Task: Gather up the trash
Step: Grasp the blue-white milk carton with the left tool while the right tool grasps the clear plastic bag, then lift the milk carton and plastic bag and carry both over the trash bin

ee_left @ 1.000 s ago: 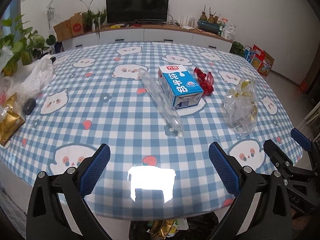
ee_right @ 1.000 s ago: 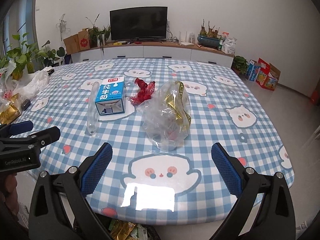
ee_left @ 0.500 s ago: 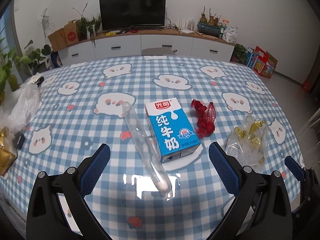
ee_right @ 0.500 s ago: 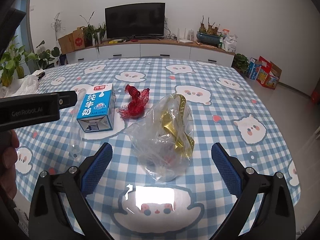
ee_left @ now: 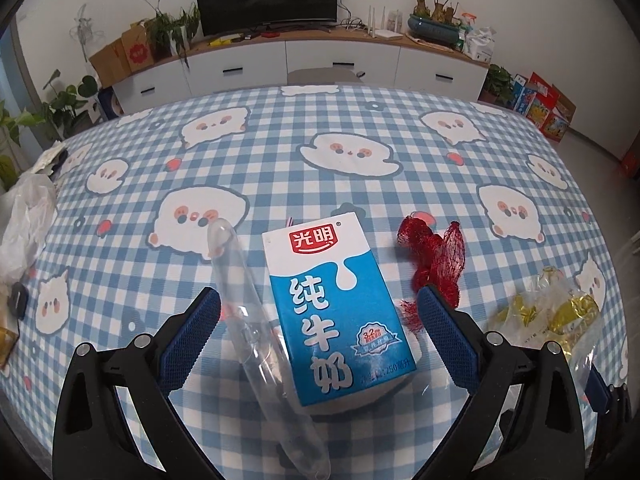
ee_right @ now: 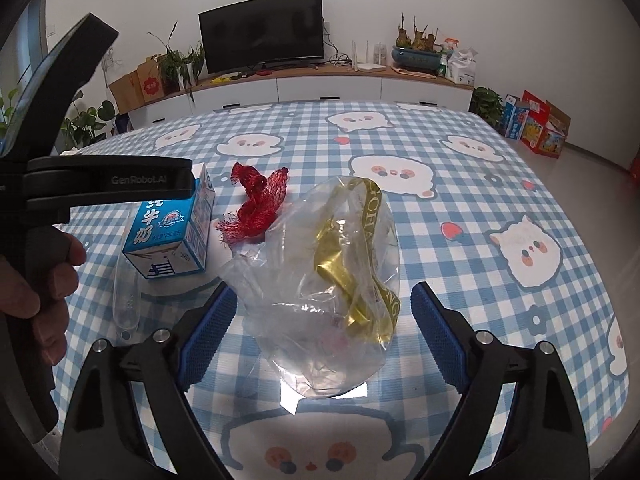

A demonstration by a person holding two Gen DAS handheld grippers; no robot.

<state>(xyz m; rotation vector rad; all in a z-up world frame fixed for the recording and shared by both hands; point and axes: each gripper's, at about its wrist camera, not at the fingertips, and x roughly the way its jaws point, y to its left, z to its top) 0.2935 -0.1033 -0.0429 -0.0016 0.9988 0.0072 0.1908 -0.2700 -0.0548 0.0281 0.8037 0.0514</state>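
Observation:
A blue and white milk carton (ee_left: 336, 308) lies flat on the checked table (ee_left: 360, 120), with a long clear plastic tube (ee_left: 248, 320) beside it on the left. My left gripper (ee_left: 318, 296) hovers open, its pads on either side of the carton and tube, touching neither. A red net scrap (ee_left: 436, 264) lies just right of the carton. In the right wrist view a crumpled clear bag with gold ribbon (ee_right: 328, 272) sits between the closing jaws of my right gripper (ee_right: 323, 288). The left pad is at the bag's edge and the right pad stands clear of it.
A white plastic bag (ee_left: 24, 220), a small black object (ee_left: 18, 304) and a gold packet (ee_left: 6, 340) lie at the table's left edge. A hand (ee_right: 36, 280) holding the left tool fills the left of the right wrist view. A TV cabinet (ee_left: 340, 60) stands behind the table.
Both grippers have moved forward over the table. The left one now straddles the carton and tube. The right one has come up around the clear bag, its jaws slightly narrower.

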